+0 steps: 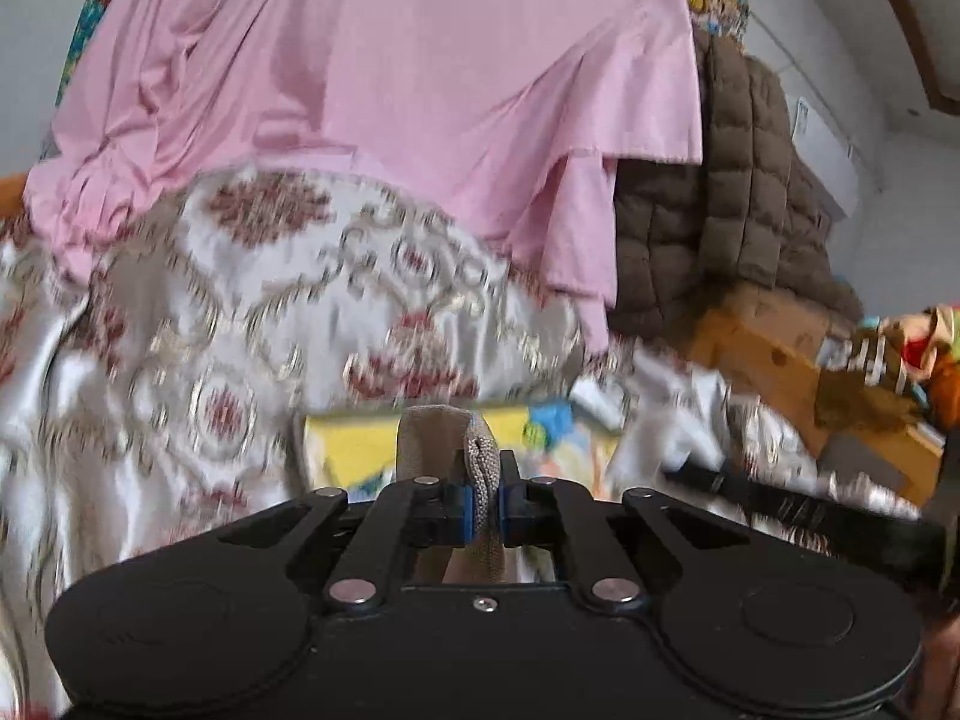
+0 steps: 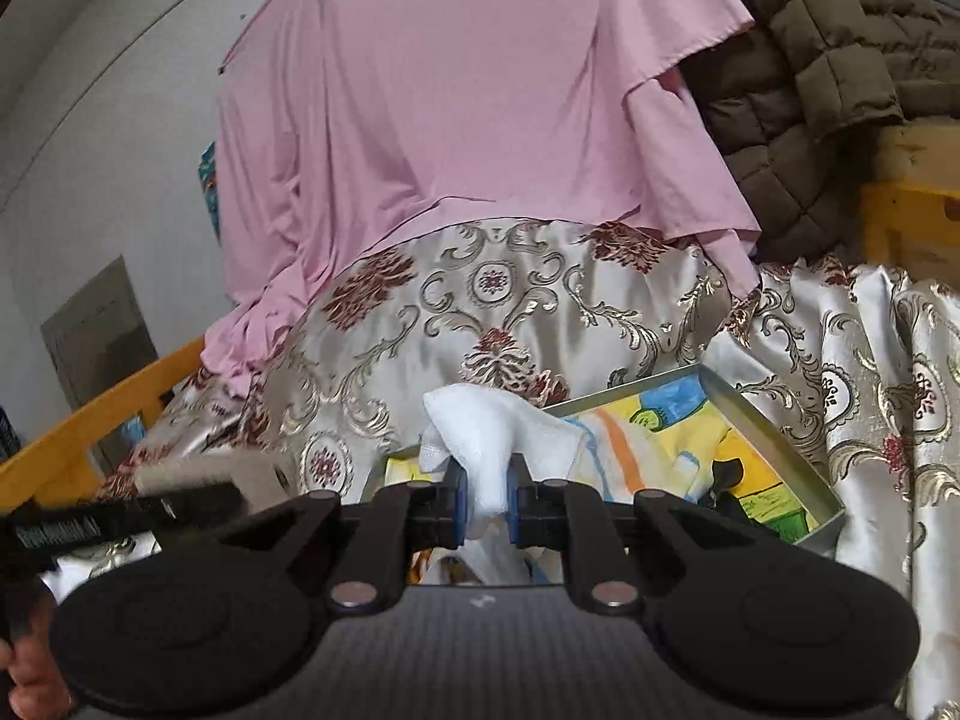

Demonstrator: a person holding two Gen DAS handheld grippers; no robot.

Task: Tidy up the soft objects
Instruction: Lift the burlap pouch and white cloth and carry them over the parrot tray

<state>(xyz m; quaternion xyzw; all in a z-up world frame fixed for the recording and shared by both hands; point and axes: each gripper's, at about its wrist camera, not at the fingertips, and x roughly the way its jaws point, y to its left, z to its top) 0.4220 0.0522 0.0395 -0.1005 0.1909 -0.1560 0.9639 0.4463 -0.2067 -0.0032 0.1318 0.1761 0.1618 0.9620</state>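
My left gripper (image 1: 485, 507) is shut on a beige knitted cloth (image 1: 441, 438) that sticks up between its blue pads and hangs below. A white cloth (image 2: 492, 438) is pinched in my right gripper (image 2: 487, 510), bunched above the jaws and drooping beneath them. Both grippers hover over a shallow grey box (image 2: 762, 420) lined with a bright yellow-and-blue picture; the same box (image 1: 354, 429) shows just beyond the left jaws. In the right wrist view the left gripper's black side and the beige cloth (image 2: 240, 471) appear at the left.
A satin bedspread (image 2: 498, 312) with red and gold floral pattern covers the bed. A pink garment (image 2: 456, 108) drapes behind it, a brown quilted blanket (image 2: 810, 48) to its right. A yellow wooden bed rail (image 2: 90, 426) runs at left; cardboard boxes (image 1: 774, 348) stand at right.
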